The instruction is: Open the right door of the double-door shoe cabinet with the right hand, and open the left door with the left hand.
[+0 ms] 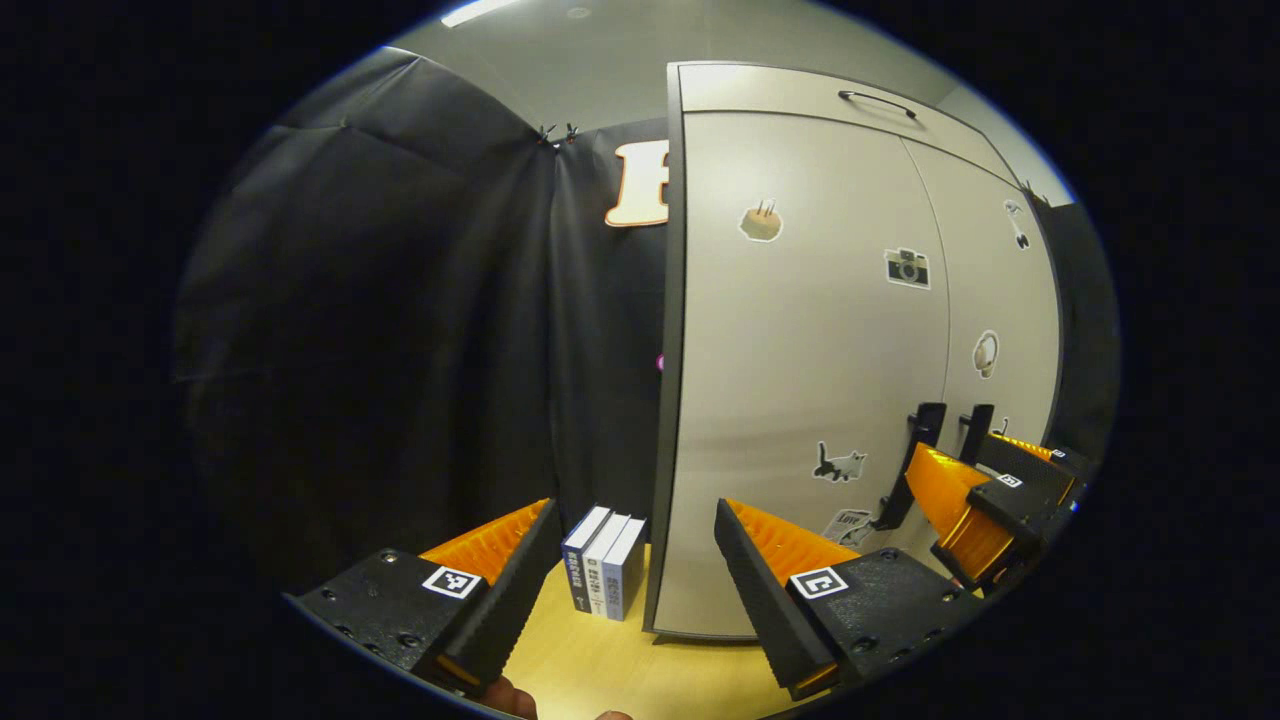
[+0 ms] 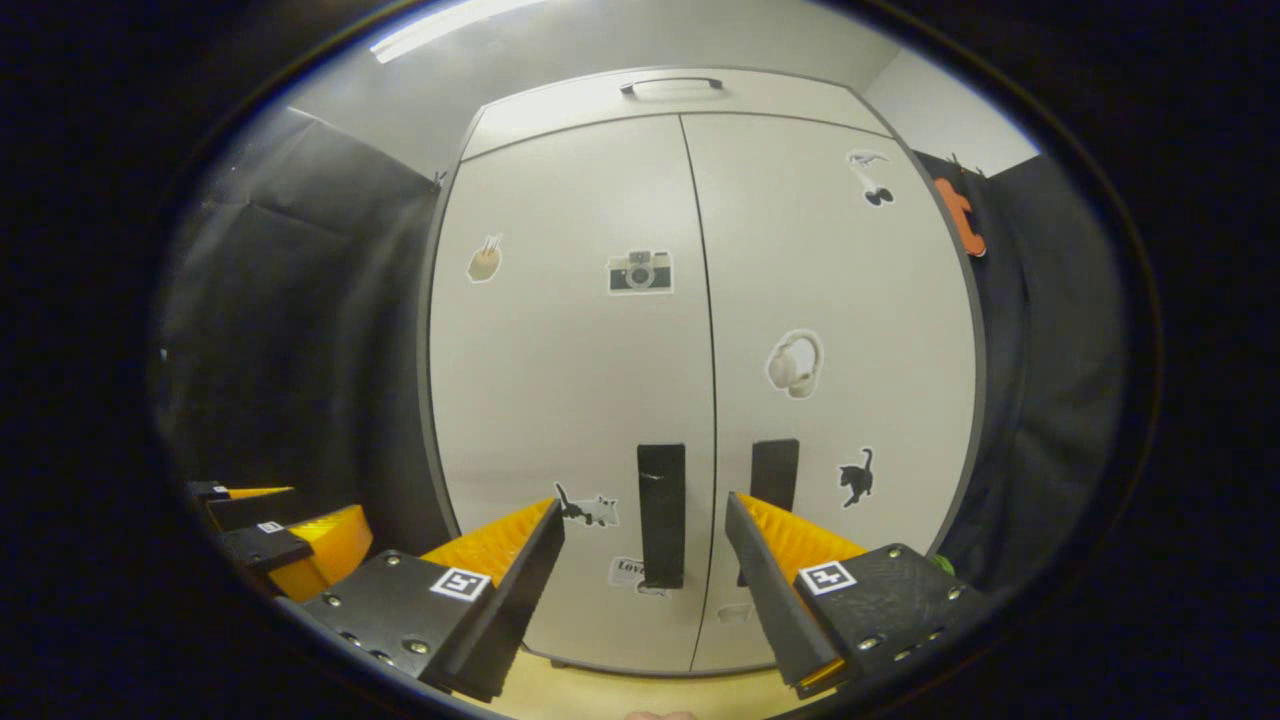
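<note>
Ahead, both cabinet doors (image 2: 700,380) closed; books (image 1: 605,560) between left gripper (image 1: 635,580) fingers, spread; right gripper (image 2: 645,585) spread, facing handles (image 2: 662,515).

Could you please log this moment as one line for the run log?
stage: approach | cabinet doors: both closed | right tongs: open, facing handles, no contact | left tongs: open, off cabinet's left edge

Pale grey double-door shoe cabinet (image 2: 700,380), both doors shut.
The left door (image 2: 570,400) and right door (image 2: 840,380) meet flush at a centre seam, each with an upright black handle low beside it and small stickers; the cabinet stands upright on a wooden desk (image 1: 600,660).
</note>
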The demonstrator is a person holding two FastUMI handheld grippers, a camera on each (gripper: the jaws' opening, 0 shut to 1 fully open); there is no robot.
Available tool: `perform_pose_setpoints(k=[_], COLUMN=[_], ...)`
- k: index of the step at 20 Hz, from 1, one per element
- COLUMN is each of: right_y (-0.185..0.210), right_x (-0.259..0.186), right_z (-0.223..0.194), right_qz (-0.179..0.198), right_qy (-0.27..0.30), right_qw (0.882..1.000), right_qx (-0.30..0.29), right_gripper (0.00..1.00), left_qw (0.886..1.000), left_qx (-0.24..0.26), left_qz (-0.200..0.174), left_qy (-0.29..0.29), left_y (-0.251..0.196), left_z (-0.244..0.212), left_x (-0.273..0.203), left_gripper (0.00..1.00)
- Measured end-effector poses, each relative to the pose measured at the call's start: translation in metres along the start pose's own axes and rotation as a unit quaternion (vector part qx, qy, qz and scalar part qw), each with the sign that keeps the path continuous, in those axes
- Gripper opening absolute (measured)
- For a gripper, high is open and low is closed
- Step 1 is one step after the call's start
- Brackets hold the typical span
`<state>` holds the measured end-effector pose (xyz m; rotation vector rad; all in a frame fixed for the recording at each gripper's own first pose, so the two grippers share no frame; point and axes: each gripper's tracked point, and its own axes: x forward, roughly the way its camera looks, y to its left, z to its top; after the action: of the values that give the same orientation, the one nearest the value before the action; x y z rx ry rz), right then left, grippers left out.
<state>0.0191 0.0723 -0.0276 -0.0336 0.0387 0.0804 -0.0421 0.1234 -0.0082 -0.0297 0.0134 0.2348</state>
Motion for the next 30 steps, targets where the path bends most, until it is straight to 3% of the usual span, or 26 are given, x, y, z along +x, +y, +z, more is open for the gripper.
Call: perform_pose_setpoints(k=[8, 15, 19, 21, 23, 25, 26, 27, 28, 30], right_y=[-0.068, -0.086, -0.089, -0.090, -0.088, -0.093, -0.089, -0.090, -0.089, -0.090], right_x=[0.025, 0.048, 0.059, 0.064, 0.062, 0.067, 0.064, 0.063, 0.062, 0.063], right_z=[0.006, -0.013, -0.021, -0.028, -0.026, -0.024, -0.026, -0.025, -0.025, -0.027], right_qz=[-0.106, -0.121, -0.120, -0.116, -0.116, -0.119, -0.124, -0.123, -0.118, -0.104], right_qy=[-0.020, 0.001, 0.014, 0.026, 0.015, 0.004, 0.007, 0.004, 0.006, 0.010], right_qw=[0.994, 0.992, 0.992, 0.992, 0.992, 0.991, 0.991, 0.991, 0.992, 0.994], right_qx=[-0.019, -0.046, -0.047, -0.050, -0.047, -0.056, -0.059, -0.055, -0.047, -0.034], right_gripper=[0.93, 0.96, 0.77, 0.75, 0.56, 0.54, 0.30, 0.39, 0.29, 0.29], left_qw=[0.998, 0.997, 0.997, 0.997, 0.996, 0.996, 0.996, 0.996, 0.997, 0.997], left_qx=[-0.016, -0.021, -0.026, -0.029, -0.033, -0.039, -0.040, -0.040, -0.040, -0.038], left_qz=[0.057, 0.068, 0.072, 0.074, 0.075, 0.070, 0.068, 0.066, 0.064, 0.061], left_qy=[0.012, 0.017, 0.023, 0.024, 0.026, 0.029, 0.032, 0.034, 0.034, 0.033], left_y=[0.043, 0.047, 0.049, 0.051, 0.052, 0.049, 0.048, 0.048, 0.047, 0.044], left_z=[-0.007, -0.010, -0.015, -0.016, -0.018, -0.020, -0.021, -0.022, -0.022, -0.021], left_x=[-0.006, -0.004, -0.003, -0.003, -0.002, -0.001, -0.001, -0.002, -0.001, -0.002], left_gripper=[0.96, 0.93, 0.96, 0.97, 0.97, 0.97, 0.96, 0.96, 0.97, 0.96])
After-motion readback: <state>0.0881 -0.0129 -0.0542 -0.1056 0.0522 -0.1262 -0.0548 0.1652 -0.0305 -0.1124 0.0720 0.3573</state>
